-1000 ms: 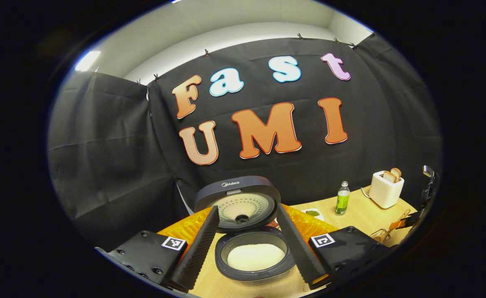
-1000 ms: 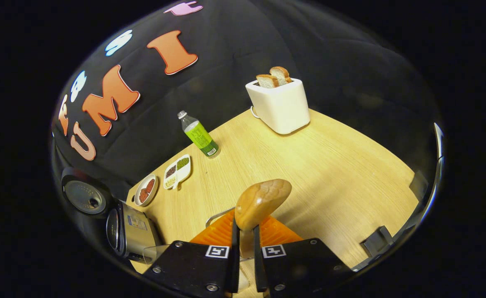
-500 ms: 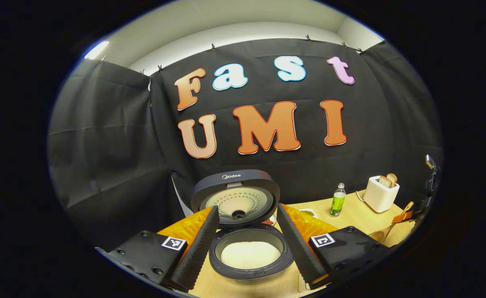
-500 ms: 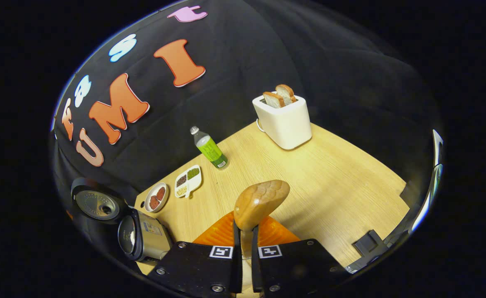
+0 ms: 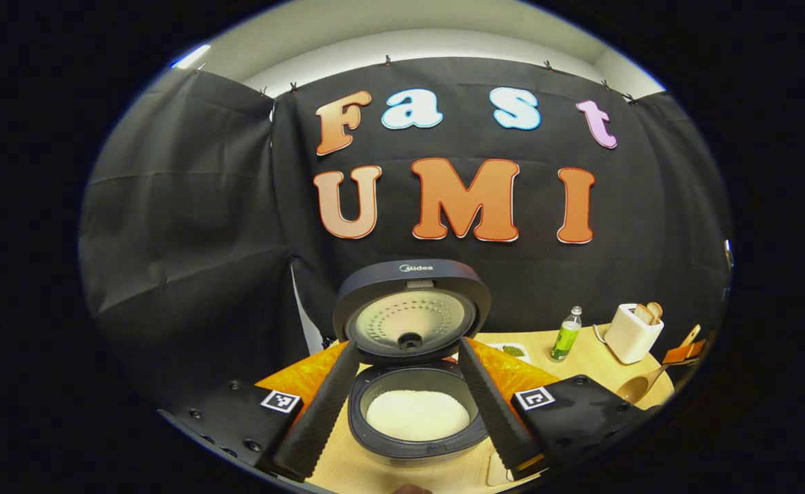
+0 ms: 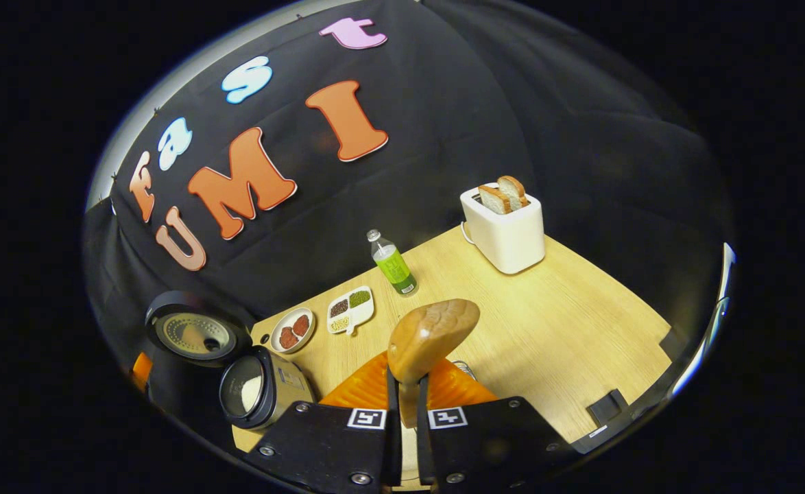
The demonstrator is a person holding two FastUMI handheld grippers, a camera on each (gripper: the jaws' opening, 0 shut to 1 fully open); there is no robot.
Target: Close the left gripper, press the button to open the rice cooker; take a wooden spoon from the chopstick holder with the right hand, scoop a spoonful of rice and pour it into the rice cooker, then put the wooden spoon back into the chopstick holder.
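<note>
Your left gripper (image 5: 409, 405) is spread wide at the bottom centre of the left gripper view, gripping nothing, its two fingers framing the one rice cooker (image 5: 416, 412), whose lid (image 5: 413, 309) stands raised above a pot of white rice (image 5: 416, 415); at the lower right edge of that view you can see the wooden spoon (image 5: 642, 384) near the table's edge. In the right gripper view your right gripper (image 6: 406, 412) is clenched on that single wooden spoon (image 6: 430, 336), bowl rising at centre frame; the cooker (image 6: 255, 391) sits lower left; on the table (image 6: 567, 329) you have one round dish (image 6: 292, 330), one divided dish (image 6: 351, 309), one green bottle (image 6: 392, 264) and one toaster (image 6: 505, 230) holding two bread slices (image 6: 502, 195).
</note>
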